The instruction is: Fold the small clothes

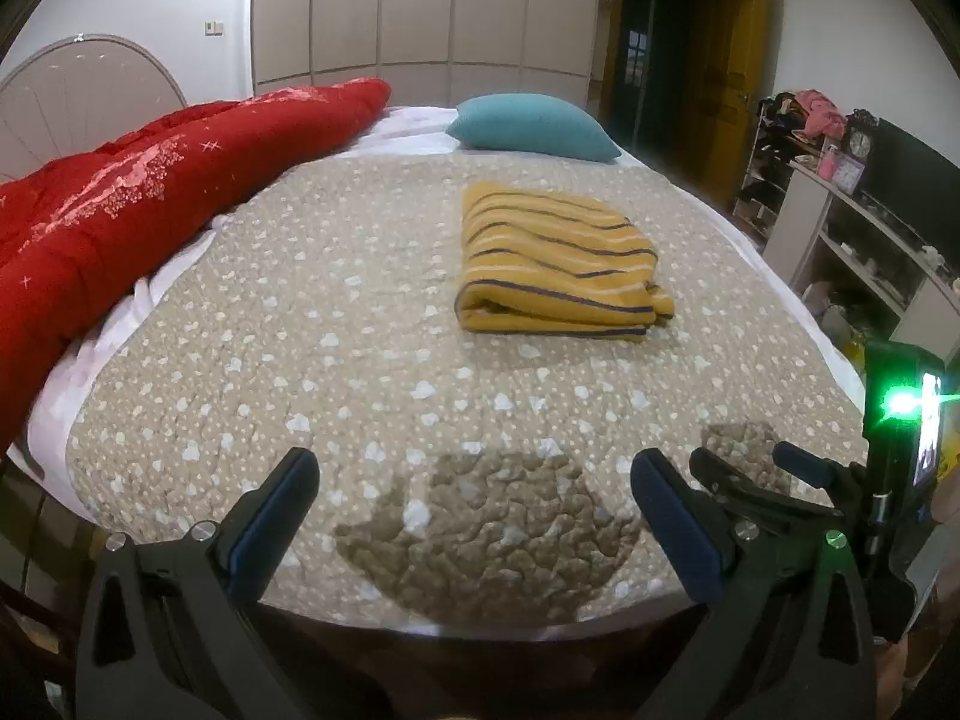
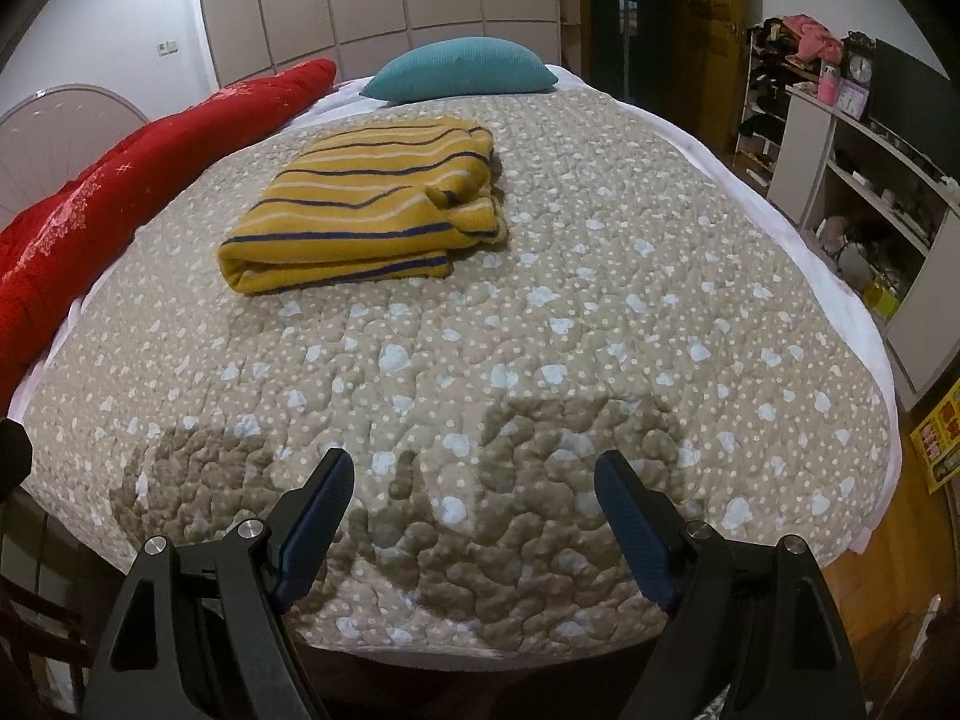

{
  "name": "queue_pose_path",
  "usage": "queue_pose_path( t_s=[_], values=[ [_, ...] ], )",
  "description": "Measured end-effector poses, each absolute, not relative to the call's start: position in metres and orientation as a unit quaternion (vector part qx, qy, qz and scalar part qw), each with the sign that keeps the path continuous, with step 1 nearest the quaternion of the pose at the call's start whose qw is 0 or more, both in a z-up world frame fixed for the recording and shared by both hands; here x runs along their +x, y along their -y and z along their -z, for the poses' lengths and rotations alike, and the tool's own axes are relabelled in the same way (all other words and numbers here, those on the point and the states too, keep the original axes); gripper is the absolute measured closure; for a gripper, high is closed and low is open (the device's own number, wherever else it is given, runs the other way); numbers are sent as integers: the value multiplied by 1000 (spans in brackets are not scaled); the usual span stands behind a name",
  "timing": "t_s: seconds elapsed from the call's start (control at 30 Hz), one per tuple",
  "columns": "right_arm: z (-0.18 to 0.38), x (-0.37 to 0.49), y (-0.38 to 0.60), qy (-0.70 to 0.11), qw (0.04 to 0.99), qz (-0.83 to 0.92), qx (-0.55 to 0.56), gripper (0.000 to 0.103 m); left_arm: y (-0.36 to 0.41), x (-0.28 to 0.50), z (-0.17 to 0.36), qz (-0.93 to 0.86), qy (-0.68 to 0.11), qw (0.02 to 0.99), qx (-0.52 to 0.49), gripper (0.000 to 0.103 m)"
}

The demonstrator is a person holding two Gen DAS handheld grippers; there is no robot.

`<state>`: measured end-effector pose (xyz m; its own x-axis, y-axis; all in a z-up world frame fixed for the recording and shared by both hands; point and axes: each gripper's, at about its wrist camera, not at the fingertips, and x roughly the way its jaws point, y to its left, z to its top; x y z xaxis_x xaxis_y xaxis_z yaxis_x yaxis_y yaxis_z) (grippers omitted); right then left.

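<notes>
A yellow garment with dark blue and white stripes (image 1: 558,264) lies folded into a thick rectangle on the beige dotted bedspread (image 1: 360,372). It also shows in the right wrist view (image 2: 366,204), left of centre. My left gripper (image 1: 474,468) is open and empty above the bed's near edge, well short of the garment. My right gripper (image 2: 474,468) is open and empty above the near edge too. The right gripper also shows at the right of the left wrist view (image 1: 744,462).
A red quilt (image 1: 138,192) lies along the bed's left side. A teal pillow (image 1: 534,126) sits at the head of the bed. White shelves with clutter (image 1: 858,222) and a dark screen stand to the right. Wardrobe doors line the far wall.
</notes>
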<state>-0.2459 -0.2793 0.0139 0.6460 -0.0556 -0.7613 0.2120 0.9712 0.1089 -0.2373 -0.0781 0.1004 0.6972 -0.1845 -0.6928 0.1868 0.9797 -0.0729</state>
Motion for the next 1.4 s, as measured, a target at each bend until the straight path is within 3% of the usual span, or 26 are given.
queue_pose_path(
  t_s=[1.4],
  values=[
    [-5, -246, 272, -424, 899, 76, 80, 15, 69, -228, -82, 68, -413, 908, -1, 0]
  ],
)
